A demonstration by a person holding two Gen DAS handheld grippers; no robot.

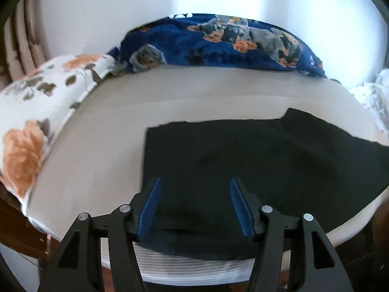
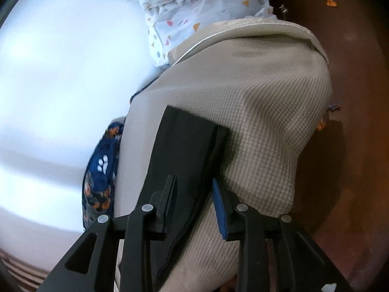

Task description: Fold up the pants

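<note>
My left hand-held gripper (image 1: 195, 204) hangs over the near edge of the pants (image 1: 243, 160), its two blue pads (image 1: 152, 206) spread well apart with nothing clamped; the black cloth lies flat beneath the gap, and the pads do not press on it. My right hand-held gripper (image 2: 193, 204) stands partly open. The folded edge of the pants (image 2: 184, 150) runs up between its two fingers, but I see clear space at the blue pad (image 2: 220, 214), so it has hold of nothing.

There is one pair of pants, black, lying folded flat on the bed (image 1: 102, 131), on its grey-beige woven cover, near the front edge. In the left view it reads as a broad dark rectangle with one stepped corner at the far right; in the right view it is a long dark strip with layered edges.

Around the bed I count three soft things: one white pillow (image 1: 31, 112) with orange flowers on the left, one navy blanket (image 1: 218, 43) with dog prints along the far side, and one white cloth (image 2: 194, 7) with small coloured triangles, bunched at the far corner. On the brown floor (image 2: 352, 73) lie a few small wrappers (image 2: 331, 1), too small to count surely.
</note>
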